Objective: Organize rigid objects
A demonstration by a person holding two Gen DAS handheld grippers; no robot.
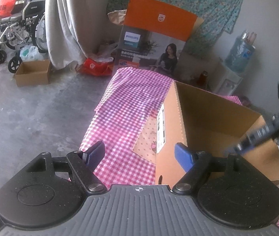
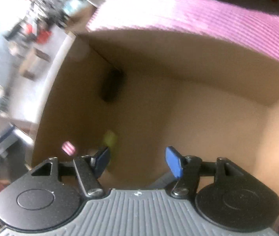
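Box on the checkered table, both claws empty over it

In my right-wrist view the open cardboard box (image 2: pixel 178 98) already has a dark oblong thing (image 2: pixel 111 84) lying toward its far-left corner, long axis running roughly near-to-far. A small yellow-green bit (image 2: pixel 110 140) sits nearer, beside my left finger, too blurred to name or say which way it points. My right claw (image 2: pixel 137 162) hangs above the box, jaws apart, nothing between them. My left claw (image 1: pixel 141 154) is spread wide and empty too, straddling the box's left wall over the pink checkered cloth (image 1: pixel 123 106). I'd guess we're partway through; the visible tabletop shows nothing else to pick, so what's left I can't tell.
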